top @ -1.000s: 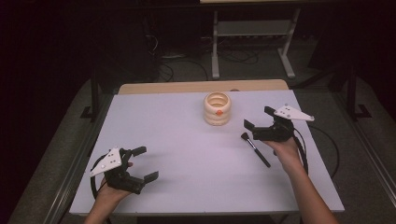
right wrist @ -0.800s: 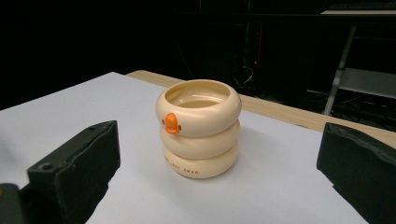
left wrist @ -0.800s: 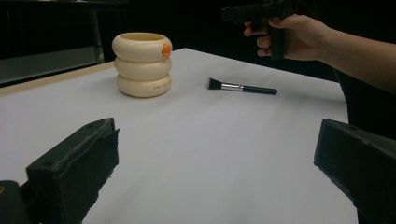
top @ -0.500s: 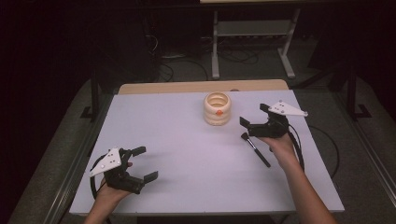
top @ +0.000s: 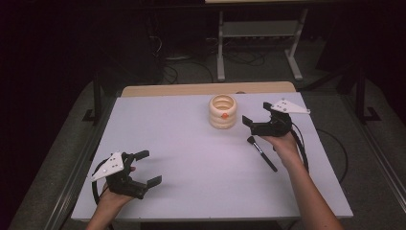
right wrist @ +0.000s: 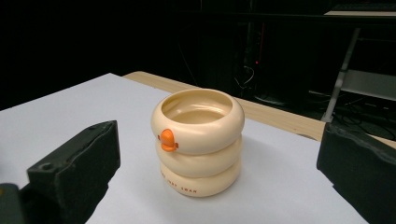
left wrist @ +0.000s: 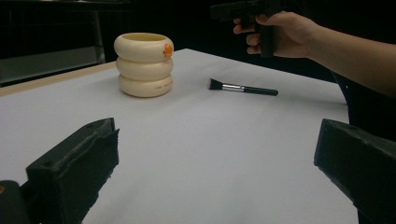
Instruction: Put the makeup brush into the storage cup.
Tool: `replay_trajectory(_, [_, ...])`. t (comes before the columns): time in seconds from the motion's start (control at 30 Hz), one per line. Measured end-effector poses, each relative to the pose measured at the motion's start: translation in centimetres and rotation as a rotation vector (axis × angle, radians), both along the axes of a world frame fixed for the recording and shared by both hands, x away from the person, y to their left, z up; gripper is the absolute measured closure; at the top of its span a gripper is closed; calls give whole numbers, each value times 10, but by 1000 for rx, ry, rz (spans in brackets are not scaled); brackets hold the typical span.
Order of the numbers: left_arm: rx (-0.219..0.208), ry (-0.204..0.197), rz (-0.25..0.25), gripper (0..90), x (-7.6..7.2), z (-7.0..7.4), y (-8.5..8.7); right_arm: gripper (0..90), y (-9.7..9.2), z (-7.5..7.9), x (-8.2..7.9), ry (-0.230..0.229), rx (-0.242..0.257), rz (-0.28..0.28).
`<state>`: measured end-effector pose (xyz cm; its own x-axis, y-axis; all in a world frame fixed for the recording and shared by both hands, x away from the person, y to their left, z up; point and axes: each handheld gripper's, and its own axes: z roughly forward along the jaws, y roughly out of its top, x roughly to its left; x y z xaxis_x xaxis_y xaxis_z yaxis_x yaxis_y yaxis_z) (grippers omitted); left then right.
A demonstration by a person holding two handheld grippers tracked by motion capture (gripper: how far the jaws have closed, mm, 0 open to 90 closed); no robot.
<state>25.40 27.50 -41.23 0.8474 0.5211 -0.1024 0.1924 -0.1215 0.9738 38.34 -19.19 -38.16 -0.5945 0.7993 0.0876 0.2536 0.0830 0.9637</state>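
Observation:
A cream ribbed cup (top: 223,111) with an orange knob stands upright at the table's far middle; its mouth looks empty in the right gripper view (right wrist: 198,141). A black makeup brush (top: 261,153) lies flat to its right, bristles toward the cup, also in the left gripper view (left wrist: 243,87). My right gripper (top: 255,114) hovers open just right of the cup, jaws pointing at it, above the brush head. My left gripper (top: 146,167) rests open near the front left corner, nothing between its jaws.
The white table top (top: 191,158) has a wooden strip (top: 206,89) along its far edge. Beyond it stand a metal rack (top: 258,43) and loose cables on the dark floor. The right gripper's cable (top: 330,143) trails off the table's right edge.
My right gripper has moved left and slightly away from me, from above the brush toward the cup. The left gripper, brush and cup have stayed put.

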Motion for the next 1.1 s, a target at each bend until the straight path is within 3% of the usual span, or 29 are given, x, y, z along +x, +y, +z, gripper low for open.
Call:
replay_trajectory(0.7, [-1, -10, -5, 0, 1, 0, 1, 0, 11, 3, 20, 5, -23, 0])
replay_trajectory(1.1, [1, 1, -6, 0, 0, -1, -1, 0, 14, 9, 24, 58, -74, 21])
